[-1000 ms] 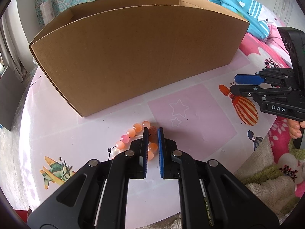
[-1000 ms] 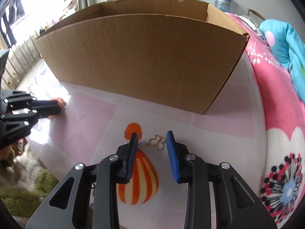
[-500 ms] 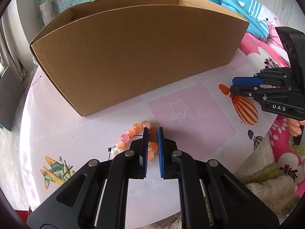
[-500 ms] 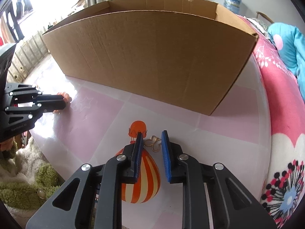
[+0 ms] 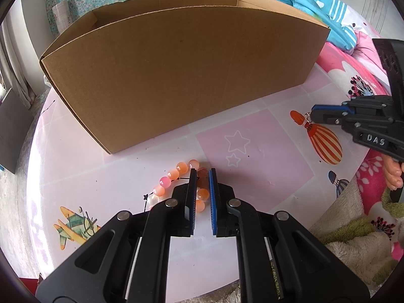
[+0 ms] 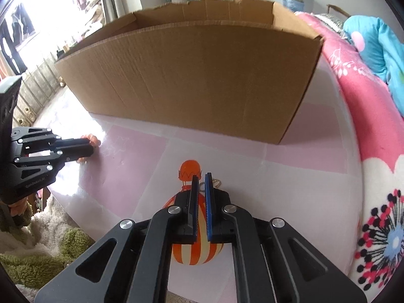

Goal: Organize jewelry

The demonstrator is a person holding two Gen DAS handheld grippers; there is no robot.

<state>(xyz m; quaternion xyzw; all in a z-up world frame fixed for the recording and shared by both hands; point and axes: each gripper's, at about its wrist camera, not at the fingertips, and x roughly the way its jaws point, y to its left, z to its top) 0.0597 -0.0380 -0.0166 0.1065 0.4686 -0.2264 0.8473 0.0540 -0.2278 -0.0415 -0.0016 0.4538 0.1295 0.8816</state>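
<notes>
A bracelet of orange and pink beads (image 5: 174,174) lies on the table in front of the cardboard box (image 5: 176,75). My left gripper (image 5: 202,173) is shut on its right end, with beads squeezed between the blue pads. In the right wrist view, my right gripper (image 6: 201,175) is shut on a small gold wire trinket (image 6: 217,183), part of which sticks out to the right of the tips, over a printed orange balloon (image 6: 190,171). The left wrist view shows that right gripper (image 5: 313,113) from the side at the right edge. The left gripper (image 6: 89,146) appears at the left of the right wrist view.
The big open cardboard box (image 6: 197,75) fills the far half of the round table (image 5: 252,136), which has a pink and white cover. Pink flowered bedding (image 6: 366,106) lies to the right. A green and cream fluffy blanket (image 5: 353,240) lies at the table's near edge.
The right gripper's jaws have drawn together around the gold trinket and edged slightly forward. The left gripper and the bracelet have not moved.
</notes>
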